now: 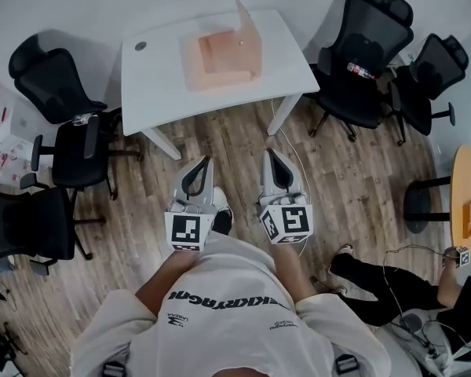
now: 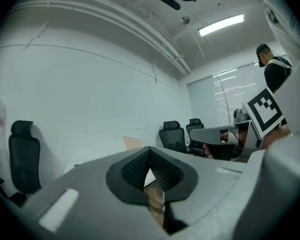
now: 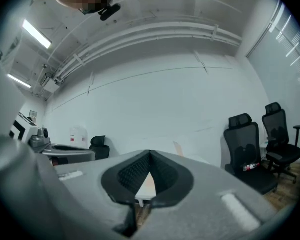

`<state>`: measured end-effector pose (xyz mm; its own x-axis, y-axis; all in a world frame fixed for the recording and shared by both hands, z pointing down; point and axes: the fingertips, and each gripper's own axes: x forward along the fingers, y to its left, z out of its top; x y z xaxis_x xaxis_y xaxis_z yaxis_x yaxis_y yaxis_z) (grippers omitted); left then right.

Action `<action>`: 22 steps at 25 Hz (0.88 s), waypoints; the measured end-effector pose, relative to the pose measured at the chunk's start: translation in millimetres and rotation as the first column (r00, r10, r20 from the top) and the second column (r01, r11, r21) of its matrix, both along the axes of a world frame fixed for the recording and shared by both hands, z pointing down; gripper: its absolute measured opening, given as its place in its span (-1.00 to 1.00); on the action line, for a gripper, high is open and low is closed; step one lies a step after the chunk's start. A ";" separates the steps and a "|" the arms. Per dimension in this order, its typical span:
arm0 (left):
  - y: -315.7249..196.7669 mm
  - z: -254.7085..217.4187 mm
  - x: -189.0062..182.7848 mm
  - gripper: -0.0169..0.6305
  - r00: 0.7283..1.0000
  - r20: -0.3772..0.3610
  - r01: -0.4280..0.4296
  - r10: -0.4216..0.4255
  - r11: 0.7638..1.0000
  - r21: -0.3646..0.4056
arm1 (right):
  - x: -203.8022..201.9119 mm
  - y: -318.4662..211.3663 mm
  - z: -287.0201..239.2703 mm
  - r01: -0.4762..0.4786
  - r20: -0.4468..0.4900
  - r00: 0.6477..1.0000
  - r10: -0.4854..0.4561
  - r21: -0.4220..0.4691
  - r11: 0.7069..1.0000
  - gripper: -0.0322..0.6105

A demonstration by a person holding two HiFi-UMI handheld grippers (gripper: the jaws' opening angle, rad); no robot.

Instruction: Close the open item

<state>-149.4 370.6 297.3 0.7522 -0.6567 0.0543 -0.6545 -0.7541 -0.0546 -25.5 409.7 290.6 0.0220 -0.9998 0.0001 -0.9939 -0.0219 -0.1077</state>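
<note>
An open cardboard box (image 1: 224, 53) sits on the white table (image 1: 157, 73), with one flap (image 1: 247, 23) standing upright at its right side. Both grippers are held low over the wooden floor, well short of the table. My left gripper (image 1: 205, 163) and my right gripper (image 1: 268, 155) point toward the table, each shut with nothing between the jaws. In the left gripper view the jaws (image 2: 150, 151) meet at the tips, and the box flap (image 2: 132, 142) shows beyond them. From the right gripper (image 3: 149, 154), part of the box (image 3: 148, 184) is visible under the touching tips.
Black office chairs stand left of the table (image 1: 59, 81), (image 1: 82, 151) and right of it (image 1: 365, 49), (image 1: 432, 73). A round orange table (image 1: 469, 199) is at the far right. Another person's legs (image 1: 377, 285) and cables lie at the lower right.
</note>
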 end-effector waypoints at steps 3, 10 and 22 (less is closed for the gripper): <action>-33.3 -6.1 14.1 -0.93 1.000 -0.018 -0.004 0.004 1.000 -0.008 | 14.4 -29.5 -8.1 -0.011 -0.008 1.000 0.011 0.000 1.000 -0.90; -108.9 -11.1 45.5 -0.93 1.000 -0.025 -0.016 0.016 1.000 -0.017 | 46.8 -102.8 -8.3 -0.033 -0.008 0.999 0.032 -0.032 0.999 -0.90; -202.7 -2.1 67.6 -0.93 1.000 -0.028 -0.015 0.014 0.999 -0.050 | 74.6 -194.1 1.9 -0.048 -0.010 0.999 0.047 -0.080 0.996 -0.90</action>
